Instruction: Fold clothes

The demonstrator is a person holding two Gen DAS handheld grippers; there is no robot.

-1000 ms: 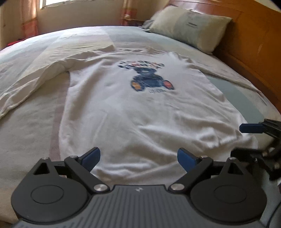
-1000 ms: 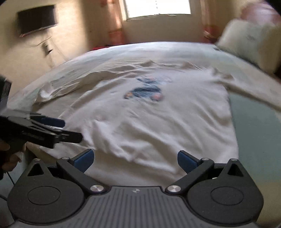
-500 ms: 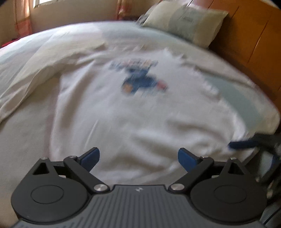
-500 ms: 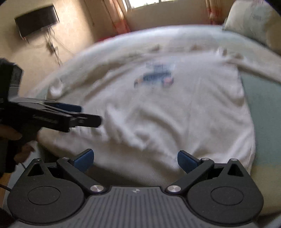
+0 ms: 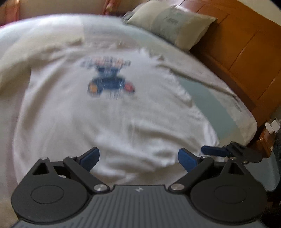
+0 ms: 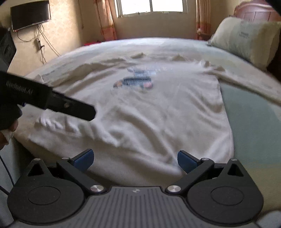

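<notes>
Your shirt [image 6: 149, 112] lies flat on the bed [image 6: 249, 112], hem toward you, collar toward the window [image 6: 151, 7]; its long axis runs away from you. Both tongs hover at the hem, holding nothing: your left tongs [image 5: 138, 158] gape wide near the left corner, your right tongs [image 6: 135, 159] gape wide near the right.

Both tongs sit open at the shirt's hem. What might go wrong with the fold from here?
1. The hem is bunched, so the left tongs may pinch one layer only.
2. The sleeves lie spread out; lifting now could drag them askew.
3. The right tongs hang off the bed edge and may catch the sheet.
</notes>
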